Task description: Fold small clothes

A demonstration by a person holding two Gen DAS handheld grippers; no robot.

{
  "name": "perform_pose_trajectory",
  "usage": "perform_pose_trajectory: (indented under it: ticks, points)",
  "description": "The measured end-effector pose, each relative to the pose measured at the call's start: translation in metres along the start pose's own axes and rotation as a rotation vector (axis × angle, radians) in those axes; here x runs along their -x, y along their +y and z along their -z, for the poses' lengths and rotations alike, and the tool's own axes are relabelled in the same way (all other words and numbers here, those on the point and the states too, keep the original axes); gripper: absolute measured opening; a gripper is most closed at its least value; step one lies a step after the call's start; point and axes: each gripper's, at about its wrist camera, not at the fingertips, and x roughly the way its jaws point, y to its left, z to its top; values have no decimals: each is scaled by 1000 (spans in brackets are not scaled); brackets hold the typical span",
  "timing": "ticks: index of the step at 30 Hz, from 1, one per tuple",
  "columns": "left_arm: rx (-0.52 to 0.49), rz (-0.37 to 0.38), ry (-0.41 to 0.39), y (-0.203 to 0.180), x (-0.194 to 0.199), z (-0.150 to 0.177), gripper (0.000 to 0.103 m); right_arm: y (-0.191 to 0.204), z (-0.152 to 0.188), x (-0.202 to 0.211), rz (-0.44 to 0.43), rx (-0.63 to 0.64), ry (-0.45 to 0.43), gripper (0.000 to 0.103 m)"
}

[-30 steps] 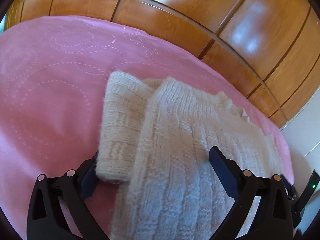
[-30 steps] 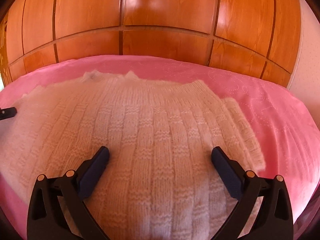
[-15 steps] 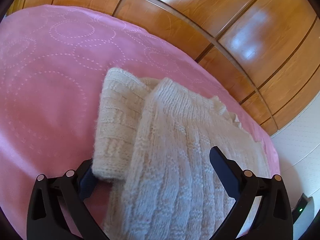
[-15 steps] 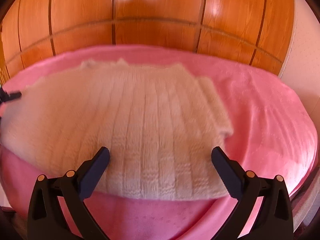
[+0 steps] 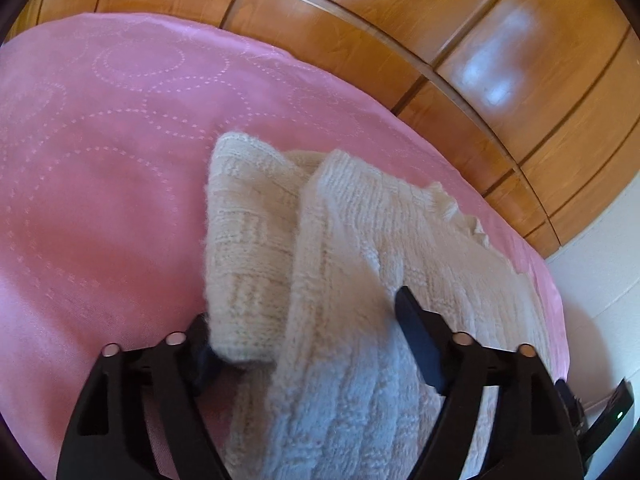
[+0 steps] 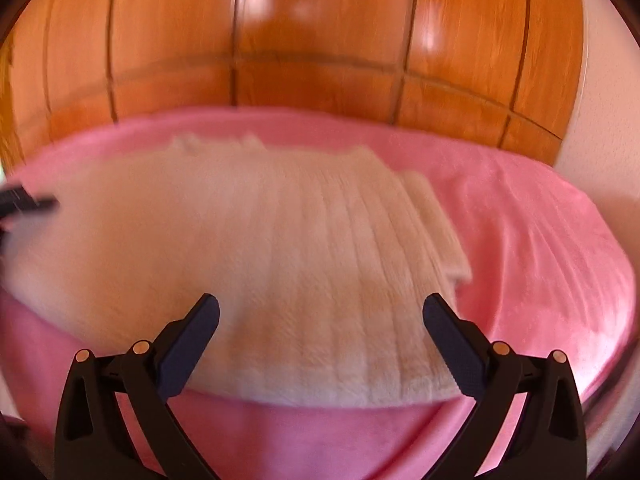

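1. Cream knitted sweater point(image 6: 256, 264) lies flat on the pink bedspread point(image 6: 540, 240), ahead of both grippers.
2. Left gripper point(image 5: 304, 344) is closing; sweater's edge and sleeve point(image 5: 248, 248) between its jaws.
3. Right gripper point(image 6: 320, 320) gapes wide, empty, above the hem.

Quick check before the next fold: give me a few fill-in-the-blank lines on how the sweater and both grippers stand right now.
1. The cream knitted sweater lies on a ____ bedspread.
2. The left gripper is closing with the sweater's folded ____ between its jaws.
3. The right gripper holds ____.
4. Behind the bed stands a panelled ____ wardrobe.

Missing words: pink; sleeve; nothing; wooden
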Motion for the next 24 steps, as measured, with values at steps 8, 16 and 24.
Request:
perform_pose_trajectory:
  ticks: [8, 16, 24]
  points:
    - [-16, 29, 37, -4, -11, -3, 62, 19, 18, -27, 19, 75, 66, 101]
    - [99, 105, 97, -2, -9, -14, 32, 17, 19, -28, 7, 57, 67, 101]
    - [-7, 173, 7, -57, 22, -34, 30, 13, 17, -24, -12, 45, 68, 101]
